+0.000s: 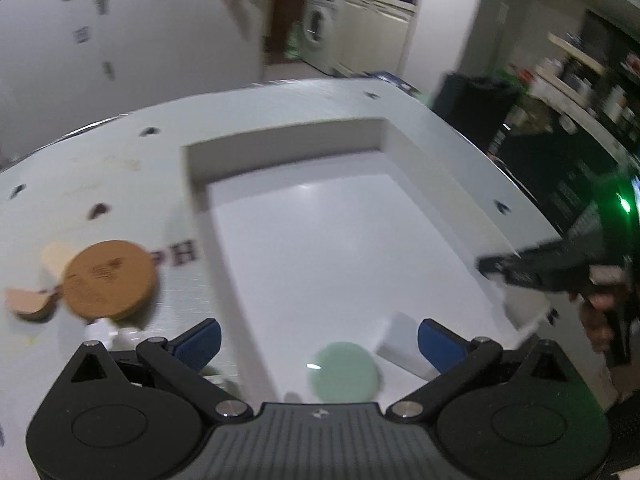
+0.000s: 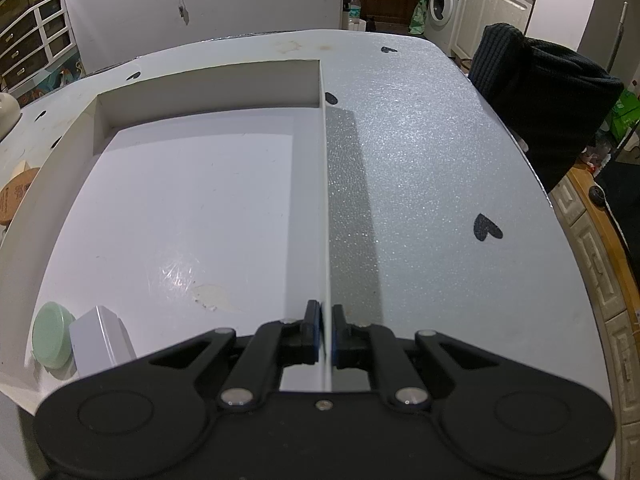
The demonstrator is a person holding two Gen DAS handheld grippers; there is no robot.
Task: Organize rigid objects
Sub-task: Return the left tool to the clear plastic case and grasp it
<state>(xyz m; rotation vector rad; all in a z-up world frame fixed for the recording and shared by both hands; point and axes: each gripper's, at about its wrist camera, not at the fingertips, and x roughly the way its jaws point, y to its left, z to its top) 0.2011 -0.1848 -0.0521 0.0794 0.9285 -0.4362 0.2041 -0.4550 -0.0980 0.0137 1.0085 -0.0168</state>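
Note:
A shallow white box [image 1: 288,140] [image 2: 208,84] lies on the table. In its near corner rest a pale green round disc [image 1: 344,372] [image 2: 50,334] and a white block [image 1: 404,344] [image 2: 100,340]. My left gripper [image 1: 319,340] hovers above them, open wide, with nothing between its blue pads [image 1: 438,344]. My right gripper [image 2: 326,334] is shut on the box's right wall [image 2: 325,200], pinching the thin edge; it also shows at the right of the left wrist view [image 1: 520,270]. Outside the box, a brown round disc [image 1: 110,280] [image 2: 16,196] lies on the table's left side.
The white table [image 2: 440,168] carries small black heart marks. Beige pieces [image 1: 28,300] and a small white part [image 1: 104,330] lie by the brown disc. A dark cloth [image 2: 540,92] drapes over something past the table's right edge. A washing machine [image 2: 442,0] stands far behind.

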